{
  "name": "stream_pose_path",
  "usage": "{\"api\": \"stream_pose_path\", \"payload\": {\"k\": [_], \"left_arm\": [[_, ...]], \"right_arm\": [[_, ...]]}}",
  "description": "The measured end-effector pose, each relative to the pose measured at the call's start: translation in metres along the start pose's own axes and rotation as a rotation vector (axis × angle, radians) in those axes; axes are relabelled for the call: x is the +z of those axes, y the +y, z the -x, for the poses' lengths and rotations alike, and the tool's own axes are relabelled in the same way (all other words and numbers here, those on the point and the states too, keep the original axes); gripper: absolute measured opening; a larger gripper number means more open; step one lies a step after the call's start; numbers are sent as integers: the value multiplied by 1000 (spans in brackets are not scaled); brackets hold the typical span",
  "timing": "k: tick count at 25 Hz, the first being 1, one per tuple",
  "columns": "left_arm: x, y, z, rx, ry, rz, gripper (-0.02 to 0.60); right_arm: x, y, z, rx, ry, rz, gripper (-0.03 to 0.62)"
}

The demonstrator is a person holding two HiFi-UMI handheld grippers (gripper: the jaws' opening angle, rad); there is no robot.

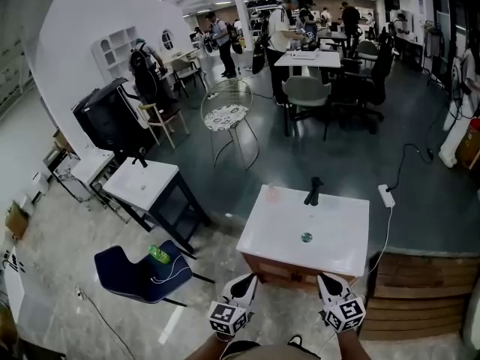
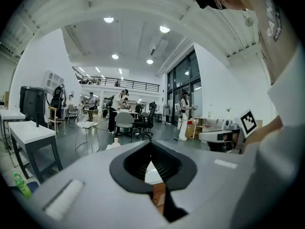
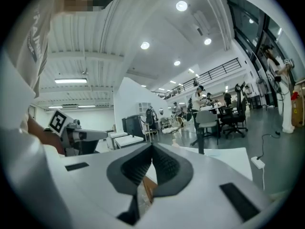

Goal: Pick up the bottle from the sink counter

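Note:
The white sink counter [image 1: 337,238] stands straight ahead in the head view, with a black tap [image 1: 313,191] at its far edge and a round drain [image 1: 306,237]. A small pale bottle [image 1: 271,194] stands on its far left corner; it shows faintly as the bottle [image 2: 113,146] in the left gripper view and the bottle [image 3: 175,143] in the right gripper view. My left gripper [image 1: 247,279] and right gripper [image 1: 327,280] hover side by side short of the counter's near edge. Both are shut and hold nothing.
A second white sink table [image 1: 142,182] stands to the left. Beside it is a blue chair [image 1: 135,272] with a green bottle [image 1: 158,253] on it. A power strip [image 1: 386,195] and cable lie right of the counter, by a wooden step [image 1: 420,291]. People and office furniture fill the background.

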State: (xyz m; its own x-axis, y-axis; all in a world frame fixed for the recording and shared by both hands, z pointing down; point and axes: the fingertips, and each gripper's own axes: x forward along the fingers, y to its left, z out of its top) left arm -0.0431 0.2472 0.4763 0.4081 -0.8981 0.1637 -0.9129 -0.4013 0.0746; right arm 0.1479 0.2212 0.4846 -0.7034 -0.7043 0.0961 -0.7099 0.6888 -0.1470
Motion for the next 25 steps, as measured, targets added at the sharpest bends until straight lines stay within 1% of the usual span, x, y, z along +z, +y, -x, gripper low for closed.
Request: {"api": "stream_pose_path", "payload": {"k": [4,7,11,13,15,17,20,25], "left_arm": [[-10,6,-8,28,36,32,9],[-21,13,-25,25,50,44,9],[-17,21,-45,-30,19,-11,9],[-12,37,-57,-43,-10,-28,9],[-3,59,-73,-41,-40,-39,9],[8,86,-83,-39,-54,-48,9],[20,121,-96,-65,-69,-54,9],[8,161,-125,-102,-62,-25,9]], "right_arm": [[5,-15,-22,29,7,-5,11],[-10,-23,-28,36,52,-8,11],[-23,-33,-38,-7,82,-19,11],[-19,-41,-52,-37,74,-4,11],[-7,-48,-72,-68,66,24,11],[9,-47,-95,-89,52,46,11],[25,-44,-127,-111,29,61,11],[32,-43,-166,-153,15,51,11]]}}
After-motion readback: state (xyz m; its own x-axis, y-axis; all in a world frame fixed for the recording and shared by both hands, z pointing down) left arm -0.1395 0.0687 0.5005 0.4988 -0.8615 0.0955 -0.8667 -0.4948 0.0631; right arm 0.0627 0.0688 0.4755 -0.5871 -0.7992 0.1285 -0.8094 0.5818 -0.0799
